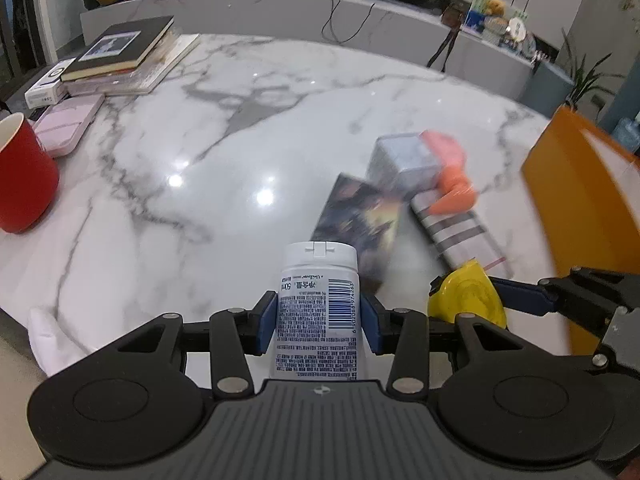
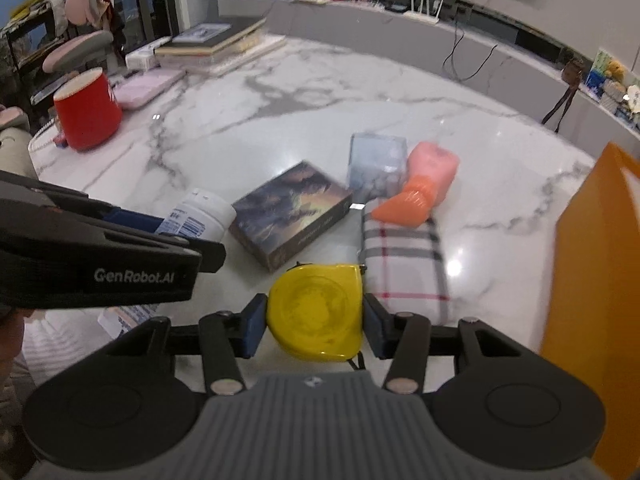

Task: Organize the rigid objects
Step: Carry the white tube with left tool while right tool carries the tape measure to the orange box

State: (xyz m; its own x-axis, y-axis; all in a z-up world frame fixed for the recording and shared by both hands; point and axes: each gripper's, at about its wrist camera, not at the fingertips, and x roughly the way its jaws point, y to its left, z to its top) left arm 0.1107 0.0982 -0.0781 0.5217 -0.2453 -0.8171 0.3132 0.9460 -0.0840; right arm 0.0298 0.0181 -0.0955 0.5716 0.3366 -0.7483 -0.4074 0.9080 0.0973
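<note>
My left gripper [image 1: 318,322] is shut on a white plastic bottle [image 1: 318,280] with a barcode label, cap pointing away, held just above the marble table [image 1: 180,160]. My right gripper [image 2: 316,320] is shut on a yellow tape measure [image 2: 316,312], its blue pads pressing both sides. The two grippers are side by side: the tape measure [image 1: 466,300] shows at the right of the left wrist view, and the bottle [image 2: 200,212] at the left of the right wrist view.
Ahead lie a dark picture box [image 2: 288,216], a clear cube box [image 2: 376,168], a pink-and-orange brush [image 2: 420,188] and a plaid pouch [image 2: 404,264]. An orange container [image 2: 592,280] stands right. A red cup [image 2: 86,112], a pink case [image 2: 144,88] and stacked books [image 2: 216,40] sit far left.
</note>
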